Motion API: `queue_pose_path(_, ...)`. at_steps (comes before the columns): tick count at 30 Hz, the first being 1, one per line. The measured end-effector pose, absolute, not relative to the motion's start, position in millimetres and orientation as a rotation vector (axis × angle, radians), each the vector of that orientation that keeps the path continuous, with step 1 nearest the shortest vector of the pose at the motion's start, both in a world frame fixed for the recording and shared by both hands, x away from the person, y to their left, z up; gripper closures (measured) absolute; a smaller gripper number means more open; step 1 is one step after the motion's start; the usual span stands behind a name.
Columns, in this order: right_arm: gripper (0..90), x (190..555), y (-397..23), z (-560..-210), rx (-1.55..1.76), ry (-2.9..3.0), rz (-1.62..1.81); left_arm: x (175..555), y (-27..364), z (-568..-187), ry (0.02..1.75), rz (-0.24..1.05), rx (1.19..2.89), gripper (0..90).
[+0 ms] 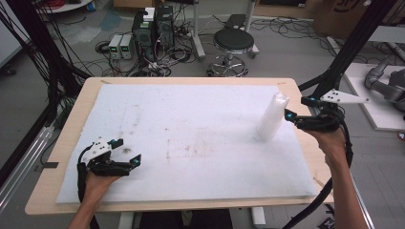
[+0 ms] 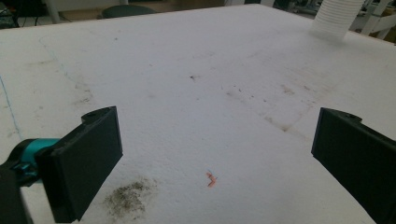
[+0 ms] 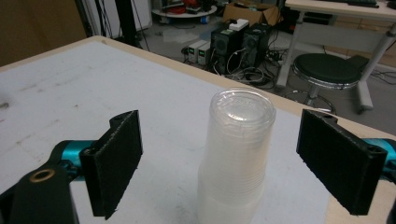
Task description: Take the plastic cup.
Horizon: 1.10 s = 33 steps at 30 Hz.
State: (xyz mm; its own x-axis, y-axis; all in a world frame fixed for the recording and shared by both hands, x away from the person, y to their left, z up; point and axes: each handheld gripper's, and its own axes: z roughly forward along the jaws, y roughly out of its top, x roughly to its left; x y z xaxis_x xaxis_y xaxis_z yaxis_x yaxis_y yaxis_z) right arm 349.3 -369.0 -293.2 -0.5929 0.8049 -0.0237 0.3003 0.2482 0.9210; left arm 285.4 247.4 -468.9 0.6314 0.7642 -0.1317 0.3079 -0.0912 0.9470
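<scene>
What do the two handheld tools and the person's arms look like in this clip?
Both tools are black with flat, rectangular black jaws and teal accents near the jaw bases. The left tool and the right tool each carry a pale three-cornered plate on top and trail a black cable. The forearms are bare, with no sleeves or gloves.

The tabletop (image 1: 71, 112) is made of pale wood and is covered almost to its edges by a white foam sheet (image 1: 191, 138), so that only a narrow wooden border is left bare. The sheet is marked by faint brownish scuffs near its middle, a dark gritty smudge (image 2: 128, 198) near its front left corner and a small orange fleck (image 2: 211, 179) beside that. A stack of clear plastic cups (image 1: 272, 117) is stood upside down on the sheet near its right edge, slightly tilted.
</scene>
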Motion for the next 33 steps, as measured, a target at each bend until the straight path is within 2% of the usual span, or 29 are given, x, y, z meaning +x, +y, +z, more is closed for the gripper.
queue_pose_path(15,13.9,391,-355,-288,1.061,2.138,1.190,286,247,-469,0.889,0.480,1.680,1.7)
queue_pose_path(33,14.1,422,-340,-311,1.121,2.243,1.094,287,247,-469,0.899,0.468,1.682,1.7)
